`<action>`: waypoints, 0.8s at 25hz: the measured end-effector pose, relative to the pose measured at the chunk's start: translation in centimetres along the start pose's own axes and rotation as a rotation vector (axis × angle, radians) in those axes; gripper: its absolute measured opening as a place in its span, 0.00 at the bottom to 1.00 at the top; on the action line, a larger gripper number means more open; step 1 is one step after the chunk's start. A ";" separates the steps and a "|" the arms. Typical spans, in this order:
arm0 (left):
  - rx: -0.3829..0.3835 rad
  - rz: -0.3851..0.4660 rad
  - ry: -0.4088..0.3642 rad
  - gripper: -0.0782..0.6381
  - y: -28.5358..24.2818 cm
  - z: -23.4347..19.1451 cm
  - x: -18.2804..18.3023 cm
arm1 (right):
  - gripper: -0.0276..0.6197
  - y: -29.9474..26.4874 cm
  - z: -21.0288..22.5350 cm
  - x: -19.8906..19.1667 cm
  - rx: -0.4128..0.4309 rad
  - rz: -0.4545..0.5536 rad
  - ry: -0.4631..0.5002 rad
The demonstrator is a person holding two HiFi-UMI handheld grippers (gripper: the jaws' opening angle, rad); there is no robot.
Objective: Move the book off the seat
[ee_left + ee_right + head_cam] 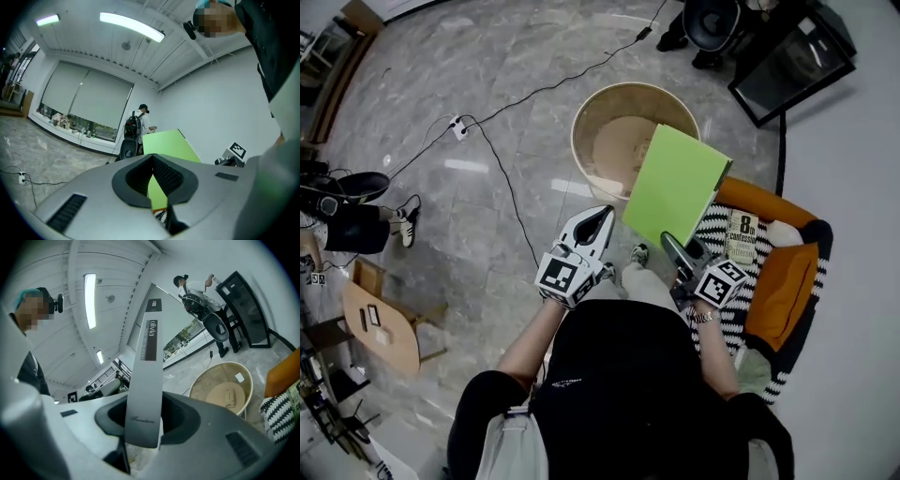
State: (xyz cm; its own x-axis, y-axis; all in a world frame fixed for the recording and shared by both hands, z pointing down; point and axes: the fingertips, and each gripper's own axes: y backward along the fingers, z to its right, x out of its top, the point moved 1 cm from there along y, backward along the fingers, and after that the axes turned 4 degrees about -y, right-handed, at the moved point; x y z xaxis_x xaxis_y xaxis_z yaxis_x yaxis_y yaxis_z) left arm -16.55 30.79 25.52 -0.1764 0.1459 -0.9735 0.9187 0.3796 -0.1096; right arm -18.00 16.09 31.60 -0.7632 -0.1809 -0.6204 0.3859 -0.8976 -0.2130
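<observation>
In the head view, the green book (675, 183) is up in the air, off the striped seat (748, 281) of the orange chair (787, 281). It hangs between the chair and the round tub (581, 117). The right gripper (675, 246) has its jaws closed on the book's bottom end, so the book stands tall and leans a bit over the tub's near edge. I think it is held low like that so the wide cover swings clear of the chair. The left gripper (602, 214) is near the book but apart from it, and it carries nothing. A small book (742, 236) lies on the seat. The grey floor (487, 216) to the left is wide and bare, so there is lots of room that way. The tub's rim is the edge to watch. In the left gripper view, the jaw tips look pressed together with nothing between them, and the green cover only shows behind the thin gap. A person with a backpack (136, 127) stands far off. In the right gripper view, the book's pale spine sits tight between the two jaws, which are only as far apart as the spine is thick. The tub is lower down on the right and the chair is at the far right edge, both apart from the book.
</observation>
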 end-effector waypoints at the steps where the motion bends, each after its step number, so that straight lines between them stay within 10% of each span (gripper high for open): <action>1: 0.015 0.003 -0.001 0.12 -0.3 -0.2 0.2 | 0.28 -0.5 0.3 0.3 0.015 -0.013 -0.001; 20: 0.264 0.022 -0.014 0.12 -4.9 0.1 2.1 | 0.28 -5.8 7.3 2.5 0.149 -0.218 -0.041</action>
State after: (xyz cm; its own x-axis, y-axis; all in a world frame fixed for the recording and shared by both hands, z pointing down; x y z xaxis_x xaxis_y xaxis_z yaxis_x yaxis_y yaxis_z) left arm -21.41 29.12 23.99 -0.1519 0.1380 -0.9787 0.9829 0.1250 -0.1349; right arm -25.98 17.94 36.80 -0.8416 0.0095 -0.5400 0.1319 -0.9659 -0.2226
